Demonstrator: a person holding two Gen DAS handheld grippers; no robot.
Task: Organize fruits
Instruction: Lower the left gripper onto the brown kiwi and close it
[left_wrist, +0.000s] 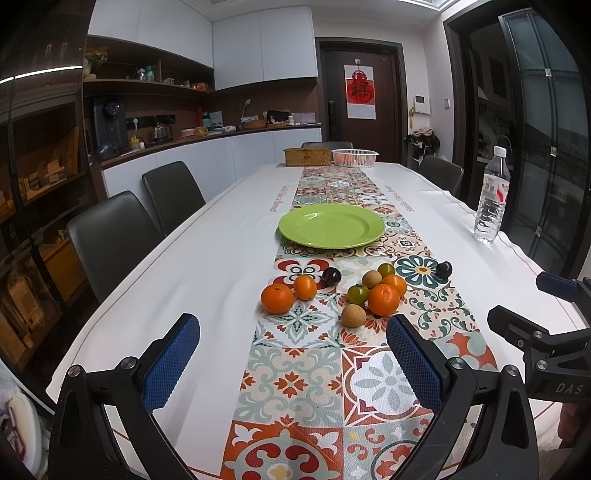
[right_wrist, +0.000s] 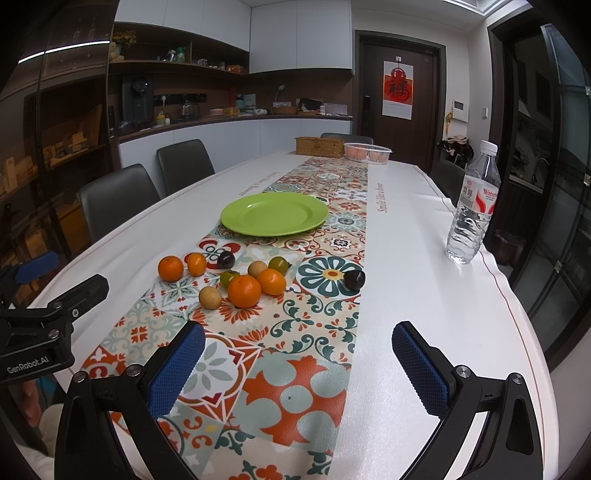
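Note:
Several fruits lie on the patterned runner: oranges, tan longans, green tomatoes and dark plums. An empty green plate sits beyond them. My left gripper is open and empty, short of the fruits. My right gripper is open and empty, to the right of the fruit cluster and nearer than it. Each gripper also shows at the edge of the other's view.
A water bottle stands near the table's right edge. A wicker box and a white basket sit at the far end. Dark chairs line the left side.

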